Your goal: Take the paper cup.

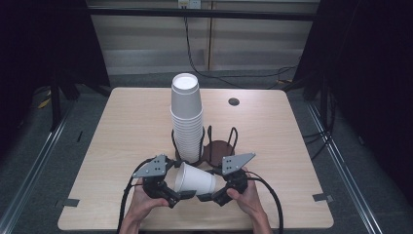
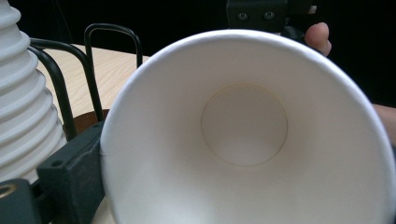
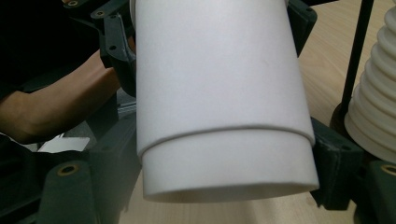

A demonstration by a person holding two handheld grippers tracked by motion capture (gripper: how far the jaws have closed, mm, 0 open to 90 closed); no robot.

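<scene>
A white paper cup (image 1: 195,180) lies on its side in the air above the table's near edge, between my two grippers. Its open mouth faces the left gripper (image 1: 176,181), and in the left gripper view I look straight into the cup (image 2: 243,130) with one black jaw against its rim. The narrow base end points at the right gripper (image 1: 214,185). In the right gripper view both jaws of that gripper (image 3: 224,168) press the cup (image 3: 219,93) near its base, where a step line circles the wall. The left gripper's jaws flank the far end.
A tall stack of upturned white cups (image 1: 186,117) stands in a black wire holder (image 1: 219,146) just behind the grippers, close to the held cup. The wooden table (image 1: 122,126) has a small dark hole (image 1: 234,101) at the back. Cables trail from both grippers.
</scene>
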